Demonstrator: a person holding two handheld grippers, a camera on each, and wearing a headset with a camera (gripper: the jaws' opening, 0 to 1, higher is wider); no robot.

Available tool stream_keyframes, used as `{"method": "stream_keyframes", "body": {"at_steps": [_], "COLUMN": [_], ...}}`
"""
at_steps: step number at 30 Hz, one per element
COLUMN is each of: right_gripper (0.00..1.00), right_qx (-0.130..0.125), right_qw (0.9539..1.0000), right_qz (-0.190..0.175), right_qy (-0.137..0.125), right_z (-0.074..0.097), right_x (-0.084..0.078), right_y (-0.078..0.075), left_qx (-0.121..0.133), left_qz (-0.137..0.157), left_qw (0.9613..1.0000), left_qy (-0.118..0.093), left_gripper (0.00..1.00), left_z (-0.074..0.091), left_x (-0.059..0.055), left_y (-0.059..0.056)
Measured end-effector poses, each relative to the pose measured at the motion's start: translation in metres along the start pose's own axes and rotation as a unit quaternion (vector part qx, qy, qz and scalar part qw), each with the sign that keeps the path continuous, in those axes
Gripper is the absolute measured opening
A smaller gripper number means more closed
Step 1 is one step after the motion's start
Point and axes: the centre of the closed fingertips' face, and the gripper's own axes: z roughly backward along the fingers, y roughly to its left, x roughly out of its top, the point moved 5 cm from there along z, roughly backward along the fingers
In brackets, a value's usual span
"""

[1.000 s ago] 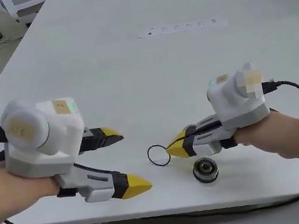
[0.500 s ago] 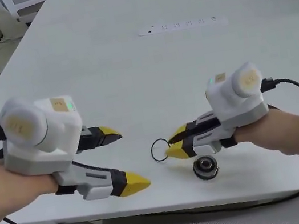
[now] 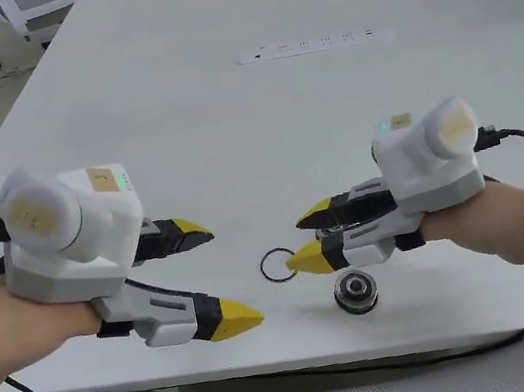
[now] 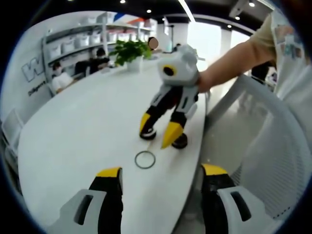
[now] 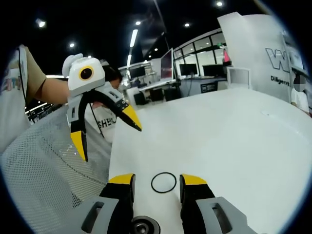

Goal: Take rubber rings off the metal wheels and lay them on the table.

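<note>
step: the ring is judged laid down; letting go and clearing off is taken as the step in hand
left gripper (image 3: 213, 276): fingers spread wide, nothing held, hung over the near edge of the worktop (image 3: 228, 121); no part in the release is called for, so it is best kept off to its side
rubber ring (image 3: 276, 264): laid flat on the worktop between the two grippers, apart from the wheel; in the right gripper view it is seen between that gripper's finger tips, contact cannot be told
right gripper (image 3: 302, 240): fingers parted a moderate way, nothing gripped, lower tip just beside the ring; a straight lift before any pull back is advised so the ring is not dragged or flicked
metal wheel (image 3: 356, 291): set flat just right of the ring, below the right gripper's body, near the front edge; a low retreat could knock it toward the edge
wheel check: whether another ring is seated on it cannot be told
ring material: thin black loop, round, limp-looking, likely to cling to a finger pad
finger material: dark shanks, yellow pointed tips, hard and smooth by the look
wheel material: shiny metal hub, dark outer band, squat disc
worktop surface: matt white, smooth, little grip expected for a rolling part
</note>
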Motion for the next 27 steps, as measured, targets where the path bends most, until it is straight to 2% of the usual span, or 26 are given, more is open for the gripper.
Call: {"method": "stream_keyframes", "body": {"at_steps": [14, 27], "right_gripper": [0.39, 0.39], "right_qx": [-0.020, -0.024], "right_qw": [0.9987, 0.9981], "right_qz": [-0.019, -0.034], "right_qy": [-0.043, -0.045], "right_z": [0.034, 0.050], "right_x": [0.005, -0.014], "right_y": [0.000, 0.006], "left_qx": [-0.015, -0.033], "left_qz": [-0.009, -0.018], "left_qw": [0.9998, 0.9992], "left_qy": [0.006, 0.012], "left_gripper": [0.64, 0.63], "left_z": [-0.011, -0.025], "left_x": [0.006, 0.012], "left_y": [-0.003, -0.008]}}
